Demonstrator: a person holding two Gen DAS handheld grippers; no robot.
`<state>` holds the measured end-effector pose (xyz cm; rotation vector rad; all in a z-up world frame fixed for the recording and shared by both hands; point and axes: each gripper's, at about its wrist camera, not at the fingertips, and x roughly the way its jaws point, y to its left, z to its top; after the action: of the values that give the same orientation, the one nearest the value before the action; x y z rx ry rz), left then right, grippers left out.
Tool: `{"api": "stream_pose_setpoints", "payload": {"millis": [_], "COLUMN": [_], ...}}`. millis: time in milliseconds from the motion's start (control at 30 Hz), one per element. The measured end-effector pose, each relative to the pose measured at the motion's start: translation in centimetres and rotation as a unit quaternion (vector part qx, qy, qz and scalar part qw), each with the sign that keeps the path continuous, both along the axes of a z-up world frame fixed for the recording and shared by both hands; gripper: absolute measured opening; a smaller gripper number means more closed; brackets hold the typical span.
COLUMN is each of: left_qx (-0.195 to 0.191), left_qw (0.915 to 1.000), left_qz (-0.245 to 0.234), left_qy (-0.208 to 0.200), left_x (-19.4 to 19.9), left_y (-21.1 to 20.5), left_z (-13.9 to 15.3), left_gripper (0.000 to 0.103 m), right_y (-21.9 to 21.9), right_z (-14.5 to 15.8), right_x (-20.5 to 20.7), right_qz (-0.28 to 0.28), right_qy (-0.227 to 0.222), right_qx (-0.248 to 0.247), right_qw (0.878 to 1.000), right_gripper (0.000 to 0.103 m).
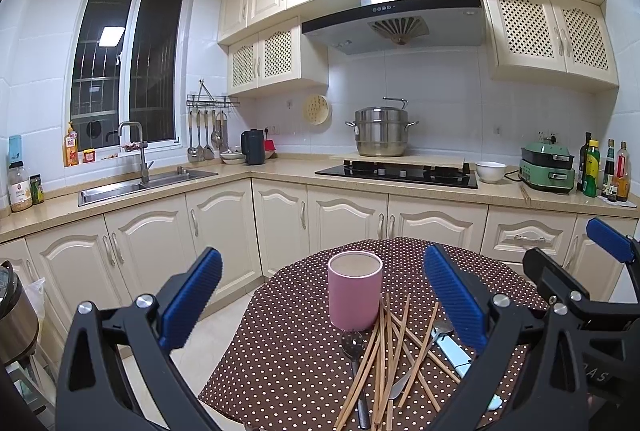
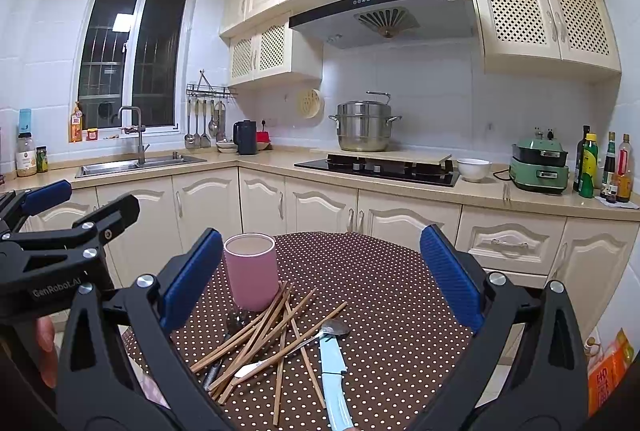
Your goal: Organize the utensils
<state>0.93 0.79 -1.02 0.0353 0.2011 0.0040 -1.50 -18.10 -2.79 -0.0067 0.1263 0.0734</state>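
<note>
A pink cup (image 1: pixel 355 289) stands upright and empty on a round table with a brown polka-dot cloth (image 1: pixel 288 351). In front of it lies a loose pile of wooden chopsticks (image 1: pixel 390 351), a dark spoon (image 1: pixel 354 345), a metal spoon (image 2: pixel 334 328) and a light-blue knife (image 2: pixel 334 371). My left gripper (image 1: pixel 322 291) is open and empty, held above the pile. My right gripper (image 2: pixel 320 279) is open and empty, also above the table; the cup (image 2: pixel 251 271) is near its left finger. Each gripper shows at the edge of the other's view.
Kitchen counter behind with a sink (image 1: pixel 132 185), a hob (image 1: pixel 396 173) carrying a steel steamer pot (image 1: pixel 381 131), a white bowl (image 1: pixel 490 171), a green cooker (image 1: pixel 548 167) and bottles (image 1: pixel 604 171). A rice cooker (image 1: pixel 14 315) stands low at the left.
</note>
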Motion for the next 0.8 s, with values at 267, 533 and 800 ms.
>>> {"api": "stream_pose_setpoints", "payload": {"millis": [267, 533, 800], "left_qx": [0.002, -0.004, -0.006], "left_qw": [0.9999, 0.9990, 0.9878], "left_qz": [0.002, -0.001, -0.036], "left_qy": [0.010, 0.044, 0.151], "left_x": [0.6, 2.2, 6.4], "left_y": [0.0, 0.1, 0.2], "left_z": [-0.3, -1.2, -4.2], "left_gripper": [0.099, 0.099, 0.099], "right_y": [0.0, -0.4, -1.3], "right_z": [-0.3, -1.0, -3.8], "right_x": [0.5, 1.9, 5.3], "right_qz": [0.001, 0.007, 0.024], "right_qy": [0.011, 0.042, 0.133], "right_qx": [0.002, 0.007, 0.014], "right_qw": [1.000, 0.999, 0.991], "right_gripper": [0.097, 0.097, 0.097]}}
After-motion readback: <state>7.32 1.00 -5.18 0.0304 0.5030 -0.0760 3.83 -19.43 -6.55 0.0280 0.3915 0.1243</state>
